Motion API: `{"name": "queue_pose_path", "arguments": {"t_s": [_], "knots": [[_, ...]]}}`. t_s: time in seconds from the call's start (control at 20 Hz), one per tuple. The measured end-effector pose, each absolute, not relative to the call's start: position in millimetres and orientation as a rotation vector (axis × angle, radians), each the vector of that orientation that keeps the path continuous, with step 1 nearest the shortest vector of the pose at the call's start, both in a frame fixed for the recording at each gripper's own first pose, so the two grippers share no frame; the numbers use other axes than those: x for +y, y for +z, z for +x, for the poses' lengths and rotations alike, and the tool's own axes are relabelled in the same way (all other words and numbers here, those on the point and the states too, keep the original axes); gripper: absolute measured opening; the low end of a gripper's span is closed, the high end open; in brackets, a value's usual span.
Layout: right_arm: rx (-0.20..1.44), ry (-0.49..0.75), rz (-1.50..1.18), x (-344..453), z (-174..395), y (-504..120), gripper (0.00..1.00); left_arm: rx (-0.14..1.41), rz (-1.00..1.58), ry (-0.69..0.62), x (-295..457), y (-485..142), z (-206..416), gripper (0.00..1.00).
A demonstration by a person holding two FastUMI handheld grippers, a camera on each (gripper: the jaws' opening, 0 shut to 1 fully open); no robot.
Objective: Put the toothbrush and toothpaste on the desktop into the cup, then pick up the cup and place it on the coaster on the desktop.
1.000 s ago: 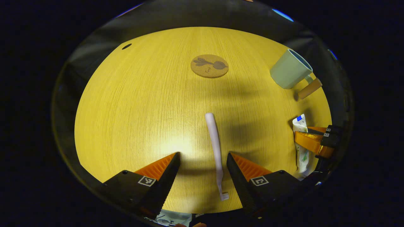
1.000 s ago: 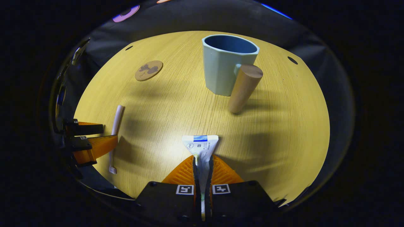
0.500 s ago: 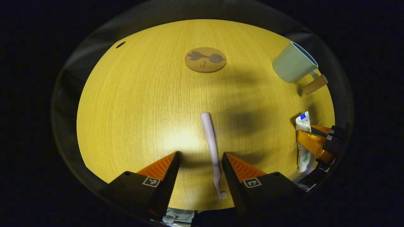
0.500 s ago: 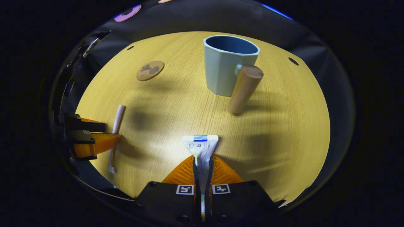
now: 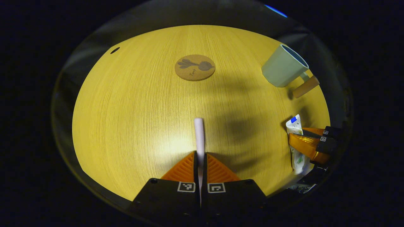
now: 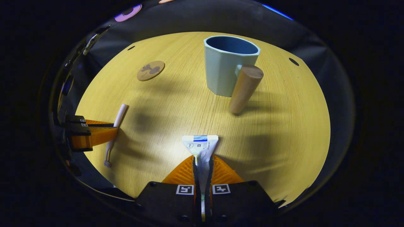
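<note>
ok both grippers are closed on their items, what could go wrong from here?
1. The left gripper pinches the thin toothbrush along its length; it could pivot or slip on the way.
2. The right gripper holds the toothpaste by its soft body, which may sag and catch the cup rim.
3. The cup's mouth is narrow; two grippers arriving together could collide or knock it.

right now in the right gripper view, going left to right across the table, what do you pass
left gripper → toothbrush → coaster → toothpaste held in the right gripper → cup → its wooden handle
</note>
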State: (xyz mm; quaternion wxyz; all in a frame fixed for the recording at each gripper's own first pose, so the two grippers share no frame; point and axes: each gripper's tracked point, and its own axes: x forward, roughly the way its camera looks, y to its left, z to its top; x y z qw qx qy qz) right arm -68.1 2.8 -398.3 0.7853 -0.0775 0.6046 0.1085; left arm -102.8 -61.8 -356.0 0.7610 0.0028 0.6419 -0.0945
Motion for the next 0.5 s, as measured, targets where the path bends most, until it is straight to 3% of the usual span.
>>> {"name": "queue_pose_path", "arguments": {"t_s": [0.5], "knots": [[1.279,0.263,-0.167,2.2,-68.1,-399.2,0.07,1.333,-0.112,-0.203,-64.6,-353.0,-100.1,0.00]]}}
